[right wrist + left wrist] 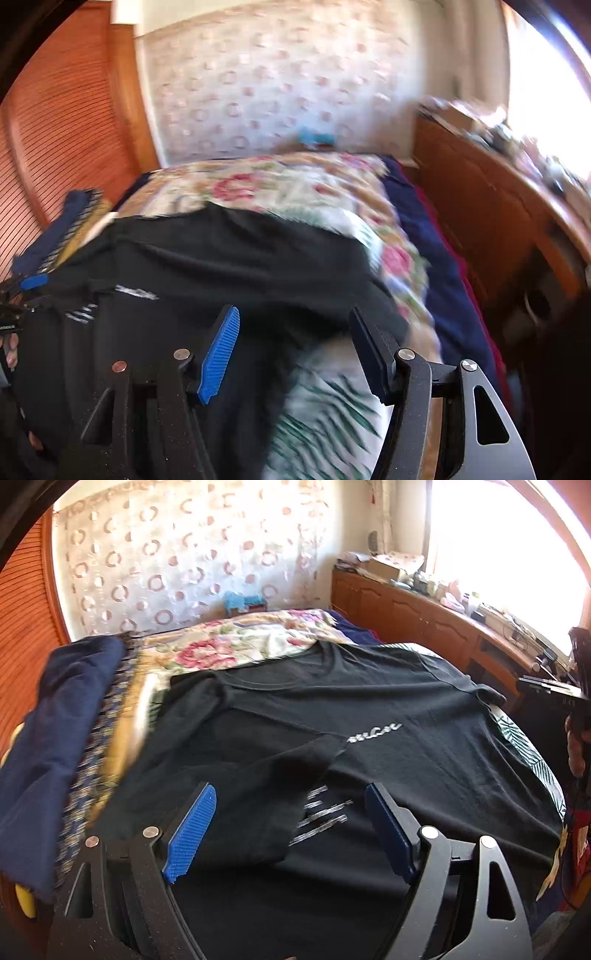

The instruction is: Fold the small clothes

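Left wrist view: black t-shirt (369,716) lies spread across the bed (532,753), one sleeve folded in over the white chest print. Left gripper (291,827) hovers over the folded sleeve, jaws spread, nothing between them. Floral quilt (236,642) bunched behind the shirt, navy cloth (59,716) stacked at the left. Right wrist view (blurry): right gripper (295,350) spread wide above the shirt's edge and the leaf-print sheet (328,406), holding nothing.

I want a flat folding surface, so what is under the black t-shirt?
The black t-shirt lies on a leaf-print sheet showing past its right edge, with a floral quilt at the collar end. Whatever lies beneath its middle is covered.
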